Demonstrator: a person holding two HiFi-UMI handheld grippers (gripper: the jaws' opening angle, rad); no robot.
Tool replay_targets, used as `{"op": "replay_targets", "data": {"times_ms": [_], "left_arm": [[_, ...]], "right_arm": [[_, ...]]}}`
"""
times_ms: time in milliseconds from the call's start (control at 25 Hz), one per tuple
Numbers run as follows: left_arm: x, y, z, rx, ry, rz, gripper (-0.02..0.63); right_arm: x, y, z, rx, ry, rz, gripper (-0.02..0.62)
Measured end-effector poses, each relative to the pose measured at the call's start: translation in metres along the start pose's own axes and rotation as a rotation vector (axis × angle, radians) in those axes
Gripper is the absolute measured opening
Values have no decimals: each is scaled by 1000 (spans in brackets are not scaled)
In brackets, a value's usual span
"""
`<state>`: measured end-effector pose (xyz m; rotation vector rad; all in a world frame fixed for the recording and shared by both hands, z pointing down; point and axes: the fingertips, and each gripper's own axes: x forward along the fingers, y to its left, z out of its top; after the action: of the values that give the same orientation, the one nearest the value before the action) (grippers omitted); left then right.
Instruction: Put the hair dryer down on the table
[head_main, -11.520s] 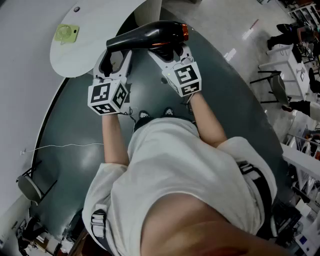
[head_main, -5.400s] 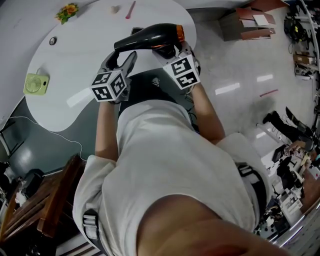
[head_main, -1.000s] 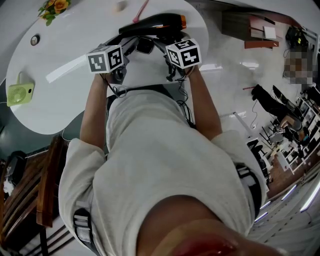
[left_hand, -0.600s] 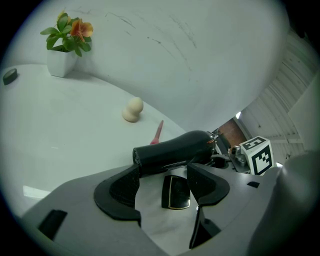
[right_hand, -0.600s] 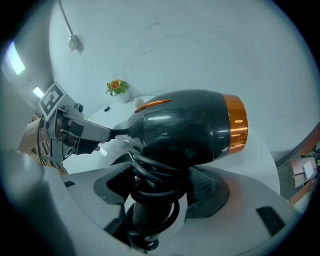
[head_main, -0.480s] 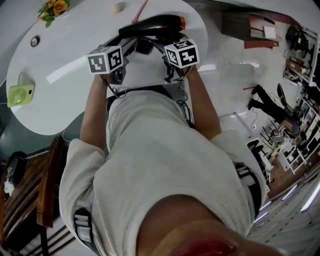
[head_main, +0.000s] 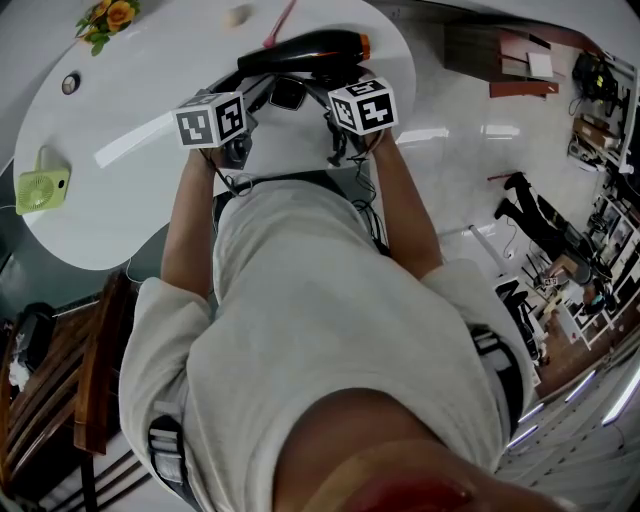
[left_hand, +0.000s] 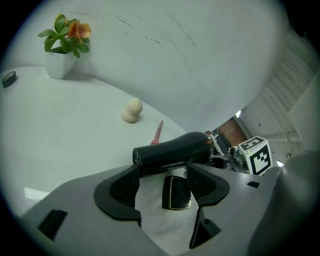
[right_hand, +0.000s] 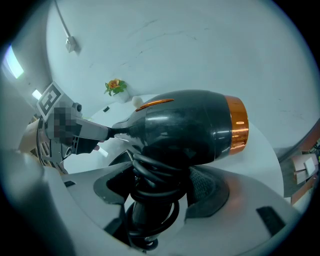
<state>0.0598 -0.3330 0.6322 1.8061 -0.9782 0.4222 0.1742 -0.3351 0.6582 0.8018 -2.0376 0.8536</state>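
The right gripper was closed on the cord-wrapped handle of the hair dryer, whose barrel was carried above the jaws and extended leftward across the tips of the left gripper, held open over a small dark flat item on the counter. Contact with the counter could not be confirmed; were the jaws opened early, the dryer might be dropped, or snagged by its coiled cord.
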Motion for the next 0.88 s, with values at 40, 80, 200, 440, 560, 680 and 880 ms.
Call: {"op": "replay_targets", "data": {"times_ms": [40,80,200,440,560,680,880], "left_arm": [[0,0,0,1,0,1,305],[0,0,0,2,0,1,305],[1,0,0,5,-2,5,305],[1,0,0,14,-2,20,305],[2,1,-1,27,2,29,305],[4,2,-2,21,-5,33,305],[5,3,-1,21,-33,40,304]], "right_arm": [[0,0,0,1,1,0,296],[1,0,-1,2,2,1,296],[2,-1,-3,8,5,2,296],[2,-1,-3,8,1,2,296],[3,-2,-4,5,-5,-4,298],[4,-2,-4,3,-40,-14,298],[2,-4,-4,-3,-116,-42,305]]}}
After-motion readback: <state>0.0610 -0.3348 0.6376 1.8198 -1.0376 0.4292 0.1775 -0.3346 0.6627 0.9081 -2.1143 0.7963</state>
